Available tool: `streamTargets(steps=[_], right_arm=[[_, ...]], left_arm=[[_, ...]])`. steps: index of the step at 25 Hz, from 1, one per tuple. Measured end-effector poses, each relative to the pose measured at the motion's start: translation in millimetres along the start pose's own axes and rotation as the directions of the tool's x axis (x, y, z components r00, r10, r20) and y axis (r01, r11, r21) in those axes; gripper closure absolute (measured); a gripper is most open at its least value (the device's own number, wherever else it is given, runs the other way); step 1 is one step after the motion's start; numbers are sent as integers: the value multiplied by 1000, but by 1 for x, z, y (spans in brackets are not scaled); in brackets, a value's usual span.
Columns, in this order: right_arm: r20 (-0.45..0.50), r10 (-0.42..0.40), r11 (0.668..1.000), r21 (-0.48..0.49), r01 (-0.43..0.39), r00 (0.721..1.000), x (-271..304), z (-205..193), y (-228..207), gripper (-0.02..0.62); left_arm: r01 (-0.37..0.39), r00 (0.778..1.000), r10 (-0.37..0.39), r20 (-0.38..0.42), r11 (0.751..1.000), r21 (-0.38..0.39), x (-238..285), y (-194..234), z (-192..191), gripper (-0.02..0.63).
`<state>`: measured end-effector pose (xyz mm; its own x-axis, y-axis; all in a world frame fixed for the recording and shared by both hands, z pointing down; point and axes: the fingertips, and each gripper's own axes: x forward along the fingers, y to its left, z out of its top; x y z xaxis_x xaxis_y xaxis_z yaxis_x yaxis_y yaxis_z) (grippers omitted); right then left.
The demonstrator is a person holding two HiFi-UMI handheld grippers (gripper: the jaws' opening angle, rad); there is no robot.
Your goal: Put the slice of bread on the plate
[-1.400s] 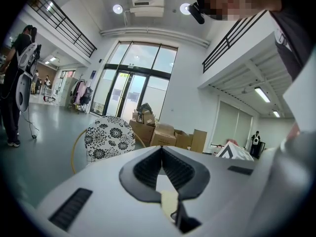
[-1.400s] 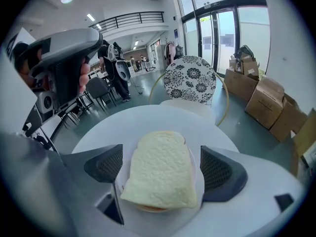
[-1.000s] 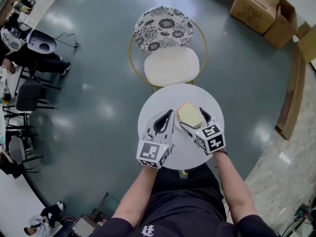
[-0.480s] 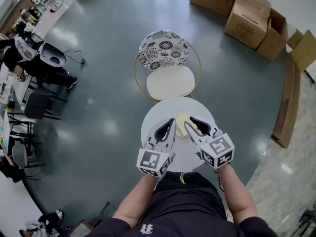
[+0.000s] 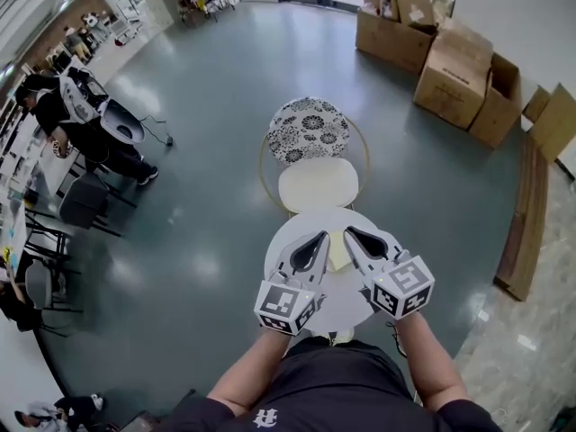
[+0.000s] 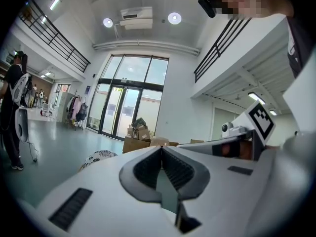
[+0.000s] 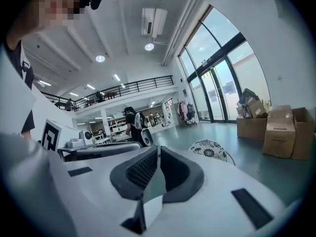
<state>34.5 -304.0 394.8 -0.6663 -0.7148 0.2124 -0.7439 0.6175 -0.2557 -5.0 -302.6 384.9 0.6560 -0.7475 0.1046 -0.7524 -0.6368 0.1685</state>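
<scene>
The slice of bread [image 5: 337,255] lies pale yellow on the round white table [image 5: 346,306], showing only in the gap between my two grippers. The plate under it is mostly hidden and I cannot make out its rim. Both grippers hang high above the table, pointing away from me. The left gripper [image 5: 317,238] [image 6: 161,149] is shut and holds nothing. The right gripper [image 5: 353,234] [image 7: 158,149] is closing its jaws the last bit; they meet with nothing between them. In both gripper views only the room shows beyond the jaws.
A chair with a patterned back [image 5: 310,129] and cream seat [image 5: 318,185] stands just beyond the table. Cardboard boxes [image 5: 459,70] are stacked at the far right. A person [image 5: 54,106] stands by desks at the left. A curved wooden edge [image 5: 526,214] runs along the right.
Both grippers have risen well above the table. The right gripper's jaws, open around the bread before, have come together with nothing in them. The bread stayed on the table.
</scene>
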Motion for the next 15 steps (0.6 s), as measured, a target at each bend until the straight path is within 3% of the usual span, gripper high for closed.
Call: streamTargets(steps=[8, 15], right_arm=[[60, 26, 999, -24, -24, 998, -16, 32, 13, 588], [74, 2, 997, -72, 3, 997, -27, 46, 14, 589]], left_arm=[[1, 999, -2, 48, 1000, 17, -15, -18, 37, 597], [16, 999, -18, 47, 999, 35, -14, -30, 52, 597]])
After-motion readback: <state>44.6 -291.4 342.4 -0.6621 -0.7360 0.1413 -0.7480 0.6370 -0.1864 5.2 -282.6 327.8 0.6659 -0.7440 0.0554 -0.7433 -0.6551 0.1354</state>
